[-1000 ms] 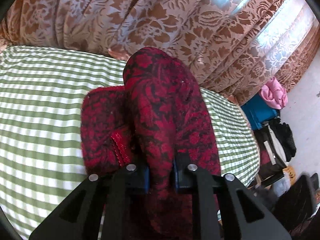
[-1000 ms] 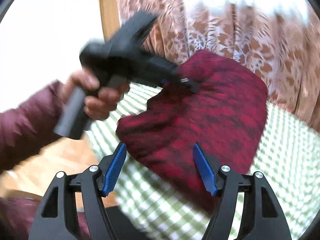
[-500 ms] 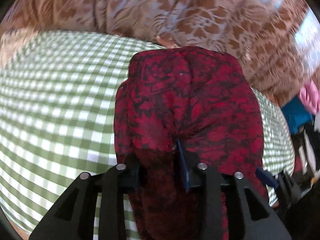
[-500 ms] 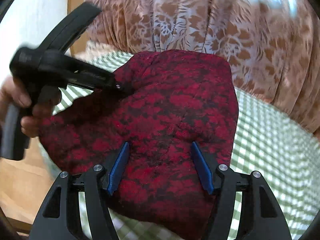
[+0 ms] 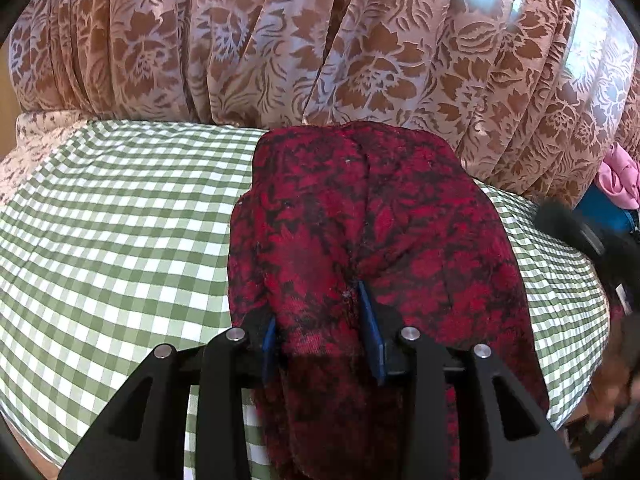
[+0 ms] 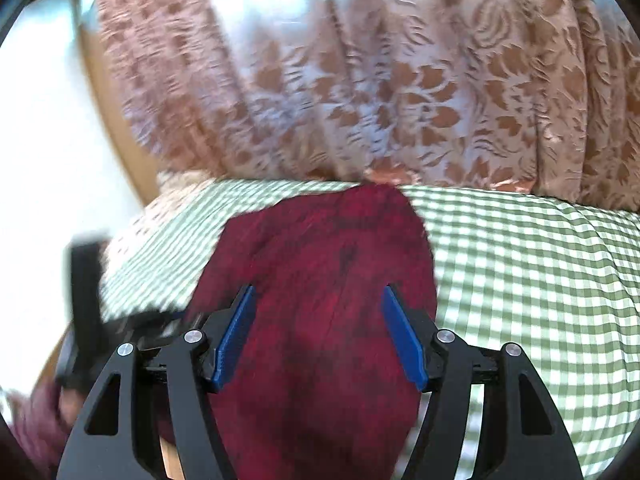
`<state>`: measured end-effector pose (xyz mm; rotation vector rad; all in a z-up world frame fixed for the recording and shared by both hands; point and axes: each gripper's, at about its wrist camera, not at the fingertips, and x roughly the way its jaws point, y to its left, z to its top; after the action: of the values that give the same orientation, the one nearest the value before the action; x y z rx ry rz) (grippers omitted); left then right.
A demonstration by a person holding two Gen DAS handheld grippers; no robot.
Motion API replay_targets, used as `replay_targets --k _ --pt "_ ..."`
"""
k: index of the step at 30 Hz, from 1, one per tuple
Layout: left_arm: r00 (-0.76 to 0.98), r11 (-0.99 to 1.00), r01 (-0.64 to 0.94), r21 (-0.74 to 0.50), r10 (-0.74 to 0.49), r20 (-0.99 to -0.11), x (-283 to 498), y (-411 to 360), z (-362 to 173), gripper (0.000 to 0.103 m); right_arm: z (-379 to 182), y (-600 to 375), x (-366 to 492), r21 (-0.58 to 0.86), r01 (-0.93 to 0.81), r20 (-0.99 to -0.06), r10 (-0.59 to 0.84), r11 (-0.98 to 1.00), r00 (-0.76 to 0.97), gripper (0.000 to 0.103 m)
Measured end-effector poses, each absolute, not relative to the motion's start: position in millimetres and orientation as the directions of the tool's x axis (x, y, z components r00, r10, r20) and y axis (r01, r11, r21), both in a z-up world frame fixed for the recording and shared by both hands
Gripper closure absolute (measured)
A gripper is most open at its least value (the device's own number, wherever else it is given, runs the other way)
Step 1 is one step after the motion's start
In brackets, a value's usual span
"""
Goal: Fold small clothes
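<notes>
The left tool (image 5: 322,334) has just been opening, its pads now loose around a ridge of the red-and-black patterned garment (image 5: 372,248) laid folded on the green-checked worktop (image 5: 120,240), while the right tool (image 6: 318,336) hovers parted above that garment, so the fold looks set down.

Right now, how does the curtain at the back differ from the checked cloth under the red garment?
The curtain hangs in vertical folds; the checked cloth lies spread out. The curtain has brown flowers on a pale ground; the checked cloth has green and white squares. The red garment lies on the checked cloth, not the curtain. Both are patterned fabric.
</notes>
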<state>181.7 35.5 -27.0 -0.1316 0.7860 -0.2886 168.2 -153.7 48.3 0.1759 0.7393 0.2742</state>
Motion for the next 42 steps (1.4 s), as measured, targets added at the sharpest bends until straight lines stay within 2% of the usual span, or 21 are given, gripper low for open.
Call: replay_targets --k 2,5,8,13,19,22,26,31,34,42 --pt "0.672 0.954 0.208 -0.215 -0.300 -0.677 184 34 -29 0.068 35 -143 198 0.273 -0.136 -0.667 0.289 0.952 0.687 0.039" --pt "0.673 0.957 0.197 -0.214 -0.290 -0.681 192 34 -37 0.068 3 -121 228 0.181 -0.077 -0.718 0.185 0.980 0.670 0.039" --pt "0.667 0.956 0.189 -0.226 -0.294 -0.685 199 32 -50 0.067 -33 -112 236 0.106 -0.063 -0.717 0.120 0.992 0.687 0.037" --pt "0.679 0.953 0.149 -0.264 -0.293 -0.673 194 33 -40 0.064 -30 -121 235 0.148 -0.063 -0.702 0.150 0.987 0.696 0.037" --pt "0.719 0.979 0.104 -0.175 -0.195 -0.667 173 28 -26 0.044 -28 -126 234 0.150 -0.061 -0.688 0.149 0.987 0.710 0.037" --pt "0.727 0.986 0.093 -0.139 -0.163 -0.667 165 27 -21 0.039 -26 -125 232 0.152 -0.060 -0.686 0.149 0.987 0.712 0.036" --pt "0.732 0.989 0.084 -0.122 -0.144 -0.666 159 28 -16 0.038 -22 -127 232 0.163 -0.059 -0.697 0.157 0.985 0.700 0.034" --pt "0.739 0.992 0.086 -0.096 -0.128 -0.662 154 29 -12 0.035 -5 -125 225 0.157 -0.112 -0.703 0.191 0.981 0.686 0.013" --pt "0.740 0.992 0.085 -0.090 -0.123 -0.662 153 28 -13 0.034 3 -127 217 0.147 -0.128 -0.698 0.194 0.981 0.689 0.012" --pt "0.737 0.993 0.072 -0.095 -0.117 -0.666 151 32 -17 0.032 8 -159 191 0.235 -0.107 -0.701 0.245 0.966 0.670 0.011"
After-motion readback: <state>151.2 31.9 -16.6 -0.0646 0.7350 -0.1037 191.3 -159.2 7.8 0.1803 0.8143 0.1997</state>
